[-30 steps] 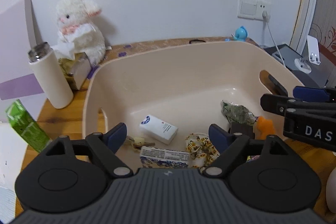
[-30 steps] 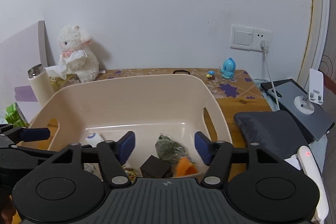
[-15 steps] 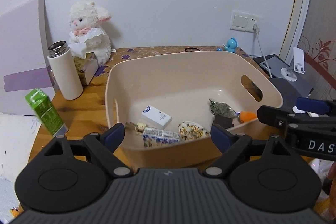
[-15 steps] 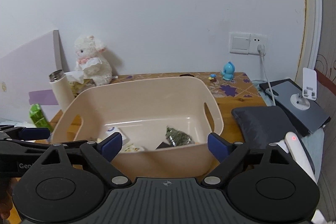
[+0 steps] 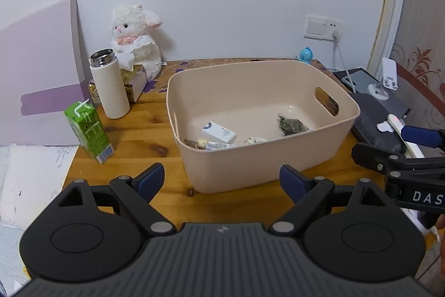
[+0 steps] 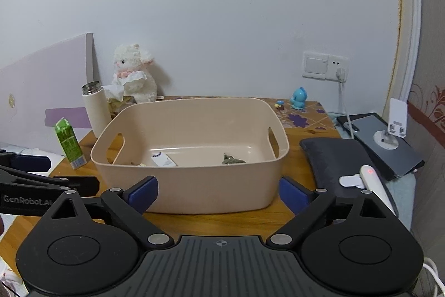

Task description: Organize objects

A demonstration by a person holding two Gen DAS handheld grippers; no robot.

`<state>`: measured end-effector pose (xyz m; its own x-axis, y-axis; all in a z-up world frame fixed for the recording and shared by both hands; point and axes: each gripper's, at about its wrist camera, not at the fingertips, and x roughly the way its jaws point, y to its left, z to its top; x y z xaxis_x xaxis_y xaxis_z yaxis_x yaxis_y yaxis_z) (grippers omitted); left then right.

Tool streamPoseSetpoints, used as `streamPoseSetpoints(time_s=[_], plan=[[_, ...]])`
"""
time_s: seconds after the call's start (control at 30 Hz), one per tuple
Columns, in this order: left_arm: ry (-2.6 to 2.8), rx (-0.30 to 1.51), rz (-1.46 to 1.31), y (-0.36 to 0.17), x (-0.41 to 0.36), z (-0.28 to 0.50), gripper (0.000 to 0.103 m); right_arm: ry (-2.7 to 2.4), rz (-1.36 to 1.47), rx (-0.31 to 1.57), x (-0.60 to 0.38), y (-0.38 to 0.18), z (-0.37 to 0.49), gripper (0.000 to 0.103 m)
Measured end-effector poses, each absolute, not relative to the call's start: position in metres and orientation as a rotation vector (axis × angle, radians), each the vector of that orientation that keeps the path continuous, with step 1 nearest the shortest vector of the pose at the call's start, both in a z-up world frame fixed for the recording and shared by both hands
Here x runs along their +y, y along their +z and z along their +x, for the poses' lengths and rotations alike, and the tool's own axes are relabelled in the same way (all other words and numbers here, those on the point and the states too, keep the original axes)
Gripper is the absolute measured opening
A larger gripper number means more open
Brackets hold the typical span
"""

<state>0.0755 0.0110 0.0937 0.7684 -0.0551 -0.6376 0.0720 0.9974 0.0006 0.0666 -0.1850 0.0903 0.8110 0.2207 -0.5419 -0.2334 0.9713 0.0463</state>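
A beige plastic bin [image 5: 258, 157] [image 6: 194, 185] stands on the wooden table. Inside lie a small white box [image 5: 219, 132] [image 6: 163, 159], a green packet [image 5: 292, 124] [image 6: 233, 159] and several small items along the near wall. My left gripper [image 5: 222, 180] is open and empty, held back from the bin's near wall. My right gripper [image 6: 218, 192] is open and empty, also in front of the bin. Each gripper shows at the edge of the other's view.
A green juice carton [image 5: 89, 131] [image 6: 69, 142], a white flask [image 5: 109, 85] [image 6: 96, 107], a tissue box and a plush lamb [image 5: 136, 38] stand left of the bin. A dark pouch [image 6: 336, 160], a tablet [image 6: 383, 146] and a blue toy [image 6: 299, 98] are to the right.
Both grippers have pulled back and up from over the bin, so the whole bin and table now show. Both stay open and empty.
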Motion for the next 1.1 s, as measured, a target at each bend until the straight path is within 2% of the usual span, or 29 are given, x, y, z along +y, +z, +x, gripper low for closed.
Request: streamPoseSetpoints(time_s=[1.1], plan=[[-0.122,0.659,0.013,0.096,0.006,-0.02,0.091,0.248,-0.073,0.617,-0.197,0.073,0.003,0.101]])
